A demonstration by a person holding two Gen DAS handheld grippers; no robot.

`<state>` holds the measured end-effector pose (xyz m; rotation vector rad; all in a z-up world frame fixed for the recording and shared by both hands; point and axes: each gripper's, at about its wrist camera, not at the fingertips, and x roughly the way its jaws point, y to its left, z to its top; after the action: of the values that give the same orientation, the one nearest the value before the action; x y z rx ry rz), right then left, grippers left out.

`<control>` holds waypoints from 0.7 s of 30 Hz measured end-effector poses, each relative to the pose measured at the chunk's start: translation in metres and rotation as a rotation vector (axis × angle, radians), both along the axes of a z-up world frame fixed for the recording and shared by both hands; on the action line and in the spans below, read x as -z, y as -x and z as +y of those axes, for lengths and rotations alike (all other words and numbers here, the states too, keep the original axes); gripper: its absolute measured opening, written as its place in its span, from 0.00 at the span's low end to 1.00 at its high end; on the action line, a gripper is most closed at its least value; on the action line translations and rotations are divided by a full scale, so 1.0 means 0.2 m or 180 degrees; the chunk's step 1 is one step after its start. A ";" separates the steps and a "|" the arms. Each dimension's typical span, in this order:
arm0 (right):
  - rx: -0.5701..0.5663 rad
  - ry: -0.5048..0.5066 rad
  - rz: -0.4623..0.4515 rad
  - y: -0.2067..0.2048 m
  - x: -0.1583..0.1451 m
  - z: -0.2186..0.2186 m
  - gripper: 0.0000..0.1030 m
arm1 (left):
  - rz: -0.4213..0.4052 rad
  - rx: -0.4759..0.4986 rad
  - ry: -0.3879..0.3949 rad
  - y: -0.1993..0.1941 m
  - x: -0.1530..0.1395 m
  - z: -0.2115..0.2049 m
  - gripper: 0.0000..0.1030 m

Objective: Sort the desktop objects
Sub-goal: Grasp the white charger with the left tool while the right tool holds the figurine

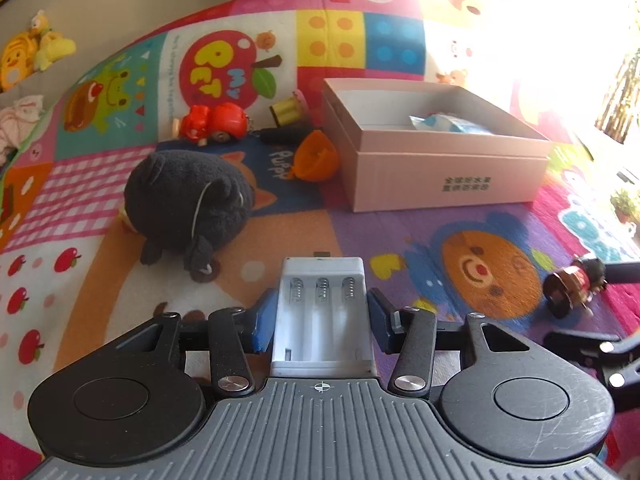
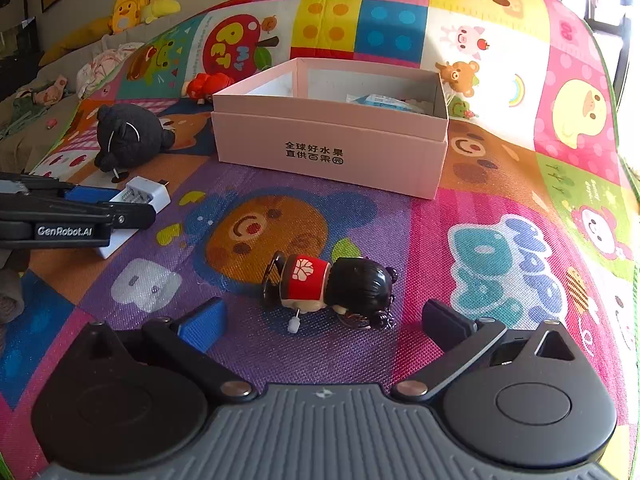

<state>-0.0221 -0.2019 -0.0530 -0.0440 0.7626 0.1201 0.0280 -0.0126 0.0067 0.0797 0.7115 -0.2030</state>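
Observation:
My left gripper (image 1: 322,320) is shut on a white battery charger (image 1: 323,312), held low over the play mat; the charger also shows in the right wrist view (image 2: 138,198). My right gripper (image 2: 324,318) is open, its fingers on either side of a wind-up doll (image 2: 332,286) with a red body and black hair that lies on its side on the mat. The doll also shows at the right of the left wrist view (image 1: 572,284). An open pink box (image 2: 332,148) stands beyond, with a blue-white packet (image 2: 384,102) inside. It appears in the left wrist view too (image 1: 440,168).
A black plush toy (image 1: 188,204) lies left of the box. A red toy (image 1: 214,122), an orange piece (image 1: 316,156), a black stick (image 1: 286,135) and a small yellow-pink toy (image 1: 290,108) lie behind it. Yellow plush toys (image 2: 140,4) sit on a sofa at the far left.

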 end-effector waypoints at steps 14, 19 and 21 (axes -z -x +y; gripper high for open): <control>0.0020 -0.0024 -0.0034 -0.02 -0.05 0.03 0.65 | 0.0108 0.0135 0.0163 0.11 0.01 0.00 0.85; -0.0039 -0.0006 0.0002 0.03 -0.07 0.05 0.64 | 0.0066 0.0072 0.0071 0.08 0.02 -0.03 0.86; -0.0048 -0.0039 -0.0005 0.06 -0.10 0.03 0.64 | 0.0050 0.0071 0.0032 0.08 0.02 -0.04 0.85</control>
<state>-0.0350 -0.1958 -0.0330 -0.0383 0.7600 0.1390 0.0122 -0.0198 0.0028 0.0766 0.7254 -0.2287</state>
